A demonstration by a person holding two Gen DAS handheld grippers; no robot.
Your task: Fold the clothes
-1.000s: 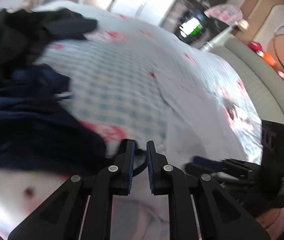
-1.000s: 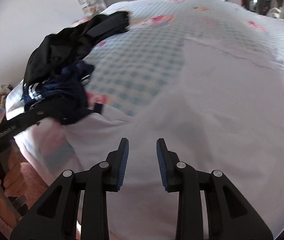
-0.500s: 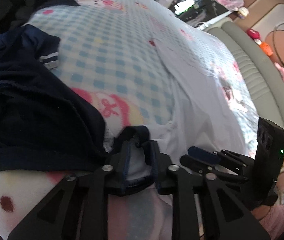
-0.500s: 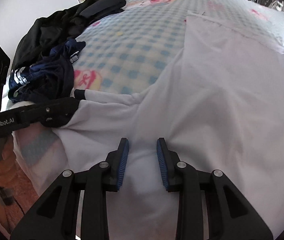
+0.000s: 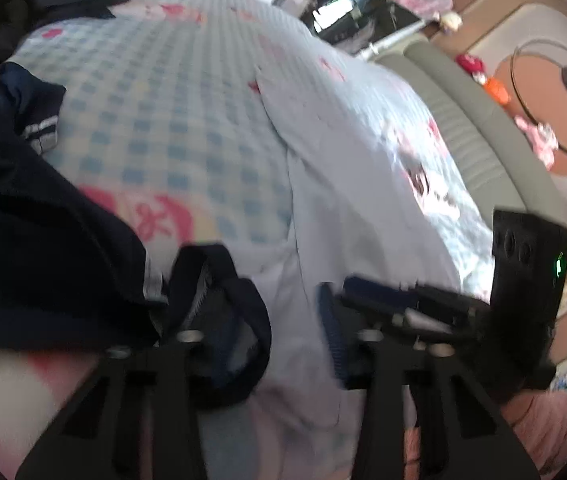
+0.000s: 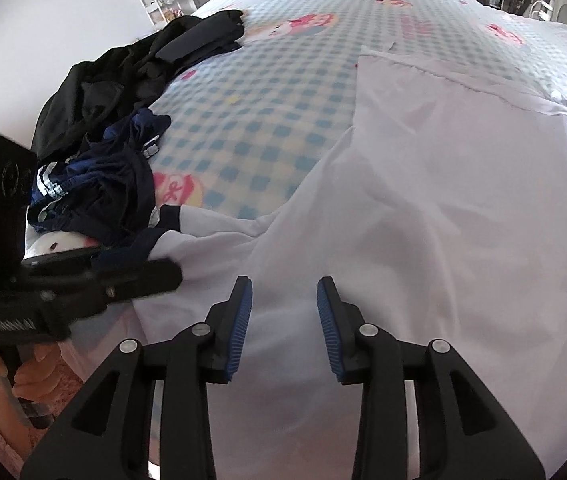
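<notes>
1. left gripper [image 5: 267, 320] jaws are closing, the white shirt's navy sleeve cuff [image 5: 219, 312] between them; whether the pads press it, i cannot tell.
2. right gripper [image 6: 283, 320] jaws are spreading above the white short-sleeved shirt [image 6: 423, 208], pinching nothing.
3. shirt lies flat at the near edge of the blue-checked bedspread [image 6: 267, 120]; dark clothes pile [image 6: 115, 128] at its left edge.

- White garment [image 6: 423, 200] spread on the bed [image 6: 283, 92], nearest the camera, its sleeve [image 6: 203, 232] reaching left.
- Navy clothes [image 6: 99, 192] left of the sleeve.
- Black pile [image 6: 135, 72] behind them, at the bed's left edge.
</notes>
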